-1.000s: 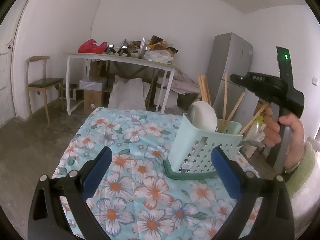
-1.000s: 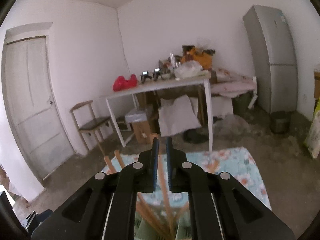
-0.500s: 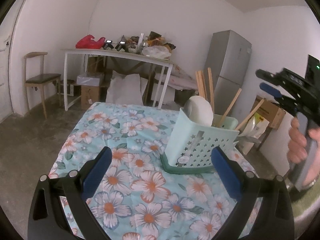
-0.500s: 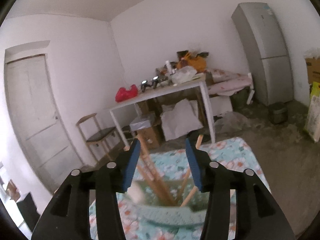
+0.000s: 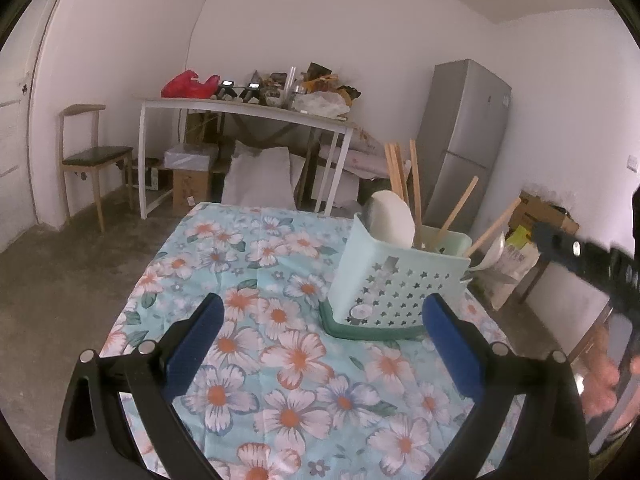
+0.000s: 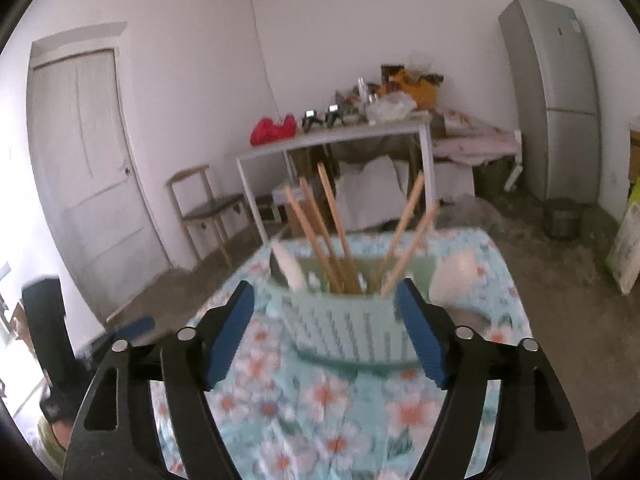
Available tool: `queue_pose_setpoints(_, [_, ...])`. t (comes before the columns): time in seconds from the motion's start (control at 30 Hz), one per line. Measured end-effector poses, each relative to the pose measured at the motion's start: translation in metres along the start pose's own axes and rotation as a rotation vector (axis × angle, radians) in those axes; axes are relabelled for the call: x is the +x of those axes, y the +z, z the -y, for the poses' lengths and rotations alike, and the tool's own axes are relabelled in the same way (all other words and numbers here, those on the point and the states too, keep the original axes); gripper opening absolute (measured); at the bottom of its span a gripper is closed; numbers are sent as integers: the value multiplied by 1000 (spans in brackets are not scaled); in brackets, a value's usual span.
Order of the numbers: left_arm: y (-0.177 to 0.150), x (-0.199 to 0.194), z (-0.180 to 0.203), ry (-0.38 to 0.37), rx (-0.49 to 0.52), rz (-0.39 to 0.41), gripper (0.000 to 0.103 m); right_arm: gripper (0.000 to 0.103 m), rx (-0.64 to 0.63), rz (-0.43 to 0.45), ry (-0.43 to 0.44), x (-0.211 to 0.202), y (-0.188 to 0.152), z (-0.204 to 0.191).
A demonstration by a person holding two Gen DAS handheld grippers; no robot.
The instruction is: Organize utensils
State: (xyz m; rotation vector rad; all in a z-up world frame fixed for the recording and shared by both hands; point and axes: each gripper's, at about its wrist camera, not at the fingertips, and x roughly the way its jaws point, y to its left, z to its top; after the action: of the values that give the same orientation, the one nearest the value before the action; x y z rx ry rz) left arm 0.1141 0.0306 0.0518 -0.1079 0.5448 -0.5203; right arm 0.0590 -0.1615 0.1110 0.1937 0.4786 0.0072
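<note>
Right claw (image 6: 324,328) wider, perforated plastic caddy (image 6: 344,328)

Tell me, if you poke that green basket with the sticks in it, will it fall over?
Probably not easily. The green basket sits in a wider dark green tray, which looks steadying. But it is thin, perforated plastic, likely light, so it may slide on the flowered cloth. The tall chopsticks lean loosely and would likely rattle or shift.

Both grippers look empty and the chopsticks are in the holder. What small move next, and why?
Probably draw the right gripper clear: its fingers stand open and empty, the chopsticks already stand in the green holder, and no loose utensil shows on the floral cloth. The left gripper is open too.
</note>
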Motion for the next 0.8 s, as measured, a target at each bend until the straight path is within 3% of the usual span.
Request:
queue_pose_setpoints(0.23, [-5,-6,10,53,-16,-44,97,82,37,-125,-81,-1,-34,7])
queue_pose_setpoints(0.43, [-10,-5,15,94,-49,-97,97,88,29,-183,-150,-9,-56,2])
queue_pose_setpoints(0.63, [-15,-5,17,149,-56,-134,97,91,36,-217,-203,-13,-67,11])
queue_pose_setpoints(0.8, [-15,-3,26,210,-7,-142,97,95,39,-178,-259,-21,-64,14])
